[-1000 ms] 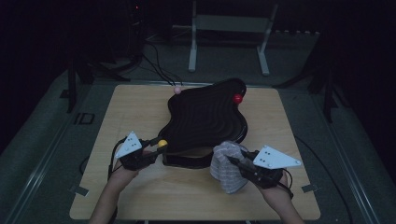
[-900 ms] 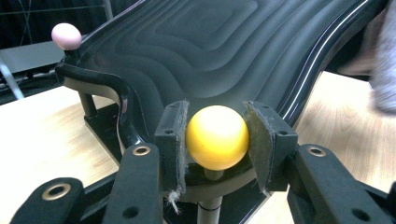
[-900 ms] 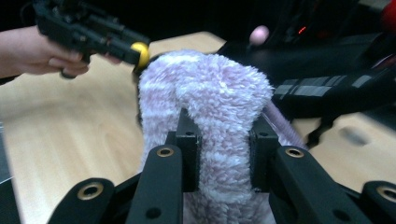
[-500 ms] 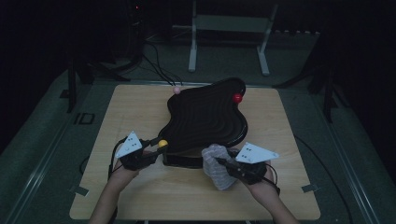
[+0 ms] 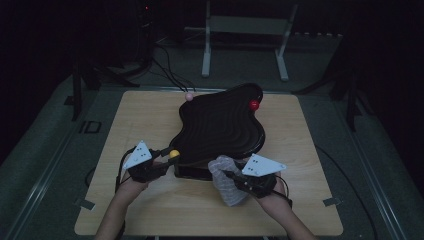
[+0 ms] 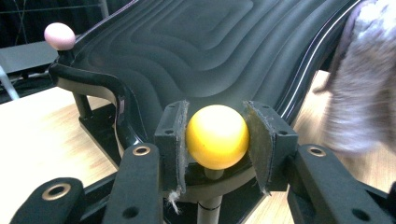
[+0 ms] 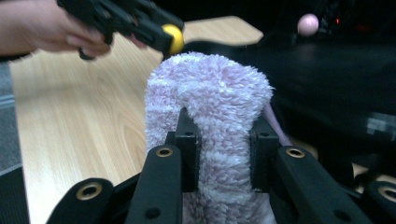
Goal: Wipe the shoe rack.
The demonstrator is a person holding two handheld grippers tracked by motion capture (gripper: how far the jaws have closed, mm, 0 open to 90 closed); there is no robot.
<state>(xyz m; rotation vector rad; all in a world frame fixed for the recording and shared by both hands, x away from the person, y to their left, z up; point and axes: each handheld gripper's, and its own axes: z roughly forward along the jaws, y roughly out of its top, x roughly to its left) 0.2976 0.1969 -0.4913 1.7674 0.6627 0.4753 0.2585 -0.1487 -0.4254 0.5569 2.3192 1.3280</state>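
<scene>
The left gripper (image 5: pixel 162 156) was clamped on the yellow knob (image 5: pixel 174 154), its pads pressed against both sides of the ball in the left gripper view (image 6: pixel 217 136). That knob stood on a short post at the near left edge of the black tray (image 5: pixel 220 125), a wavy, ridged shell raised on a dark base on the wooden table (image 5: pixel 145 115). A pink knob (image 5: pixel 189 96) sat at the tray's far left corner, and a red knob (image 5: pixel 254 105) on its far right part.

The right gripper (image 5: pixel 229 175) was clenched on a fluffy pale cloth (image 5: pixel 227 180), the jaws sunk into the pile on either side in the right gripper view (image 7: pixel 222 140). The cloth bulged above the jaws as a rounded fold and hung below them. It lay at the tray's near edge, right of the yellow knob and just in front of the base; whether it touched the tray could not be told. In the left gripper view the cloth (image 6: pixel 364 93) showed blurred beside the tray's right rim.

Both hands came in from the near side of the table, the left hand (image 5: pixel 131 182) left of the tray's near edge, the right hand (image 5: pixel 270 192) right of it, well apart.
</scene>
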